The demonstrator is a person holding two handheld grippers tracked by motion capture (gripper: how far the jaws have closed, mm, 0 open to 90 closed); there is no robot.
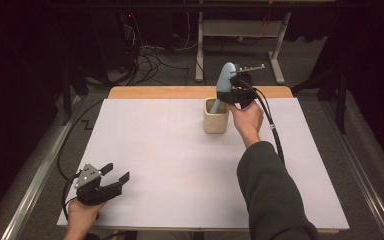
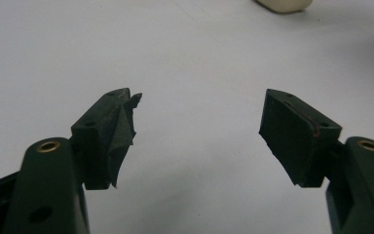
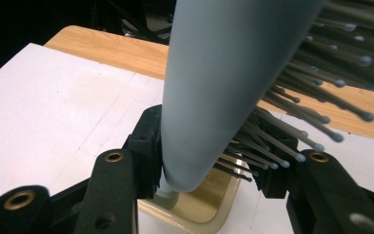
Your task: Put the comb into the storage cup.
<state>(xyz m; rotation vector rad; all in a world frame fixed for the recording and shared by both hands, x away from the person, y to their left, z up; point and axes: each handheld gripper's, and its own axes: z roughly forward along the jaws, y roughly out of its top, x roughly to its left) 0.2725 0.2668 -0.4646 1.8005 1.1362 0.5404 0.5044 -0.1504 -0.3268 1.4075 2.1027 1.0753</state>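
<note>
A pale blue plastic hairbrush with thin dark bristles [image 1: 226,75] stands almost straight up at the far side of the table. Its long side runs up and down, tipped a little. The wide brush head points up and away from the person. The thin handle end points down into a small cream square cup [image 1: 215,121]. The bristles stick out to the right in the high view.

The right gripper [image 1: 232,95] holds the brush low on its head, just above the cup. In the right gripper view, the two black jaws squeeze the brush from both sides. One jaw presses on the smooth blue back. The other jaw sits in among the bristles [image 3: 292,122]. The jaws are close together with the brush tight between them. The brush head rises up past the jaws, and the cup's shiny inside [image 3: 209,204] is right under them.

The cup stands on a big white sheet [image 1: 180,165] that covers the light wooden table [image 1: 160,92].

The left gripper [image 1: 114,181] rests near the front left corner of the sheet, far from the brush. Its jaws are wide apart with nothing between them.
</note>
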